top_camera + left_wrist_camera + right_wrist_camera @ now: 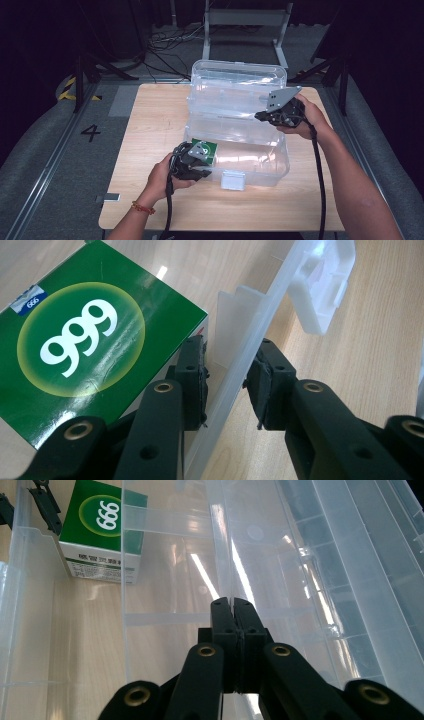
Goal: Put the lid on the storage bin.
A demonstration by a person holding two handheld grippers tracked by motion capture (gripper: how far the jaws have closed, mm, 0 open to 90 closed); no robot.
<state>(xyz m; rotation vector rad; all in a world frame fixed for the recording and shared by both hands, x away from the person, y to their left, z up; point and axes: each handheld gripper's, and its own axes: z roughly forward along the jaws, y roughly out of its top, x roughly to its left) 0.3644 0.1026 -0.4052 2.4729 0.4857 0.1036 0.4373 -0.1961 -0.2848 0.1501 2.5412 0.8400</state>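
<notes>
Green box (75,345) marked 999 sits flat in the near-left corner of the clear bin (260,172), printed face up; long axis probably runs along the bin's front wall, hard to confirm. Left gripper (227,382) is partly open, jaws straddling that front wall beside the box without clamping it, likely steadying the bin. Right gripper (232,605) has jaws pressed together on the raised lid (240,77) edge, apparently keeping it open.

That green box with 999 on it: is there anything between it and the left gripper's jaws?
Yes. The clear bin's front wall runs up between the left gripper's open jaws. One jaw is inside the bin beside the green box; the other is outside over the table.
</notes>
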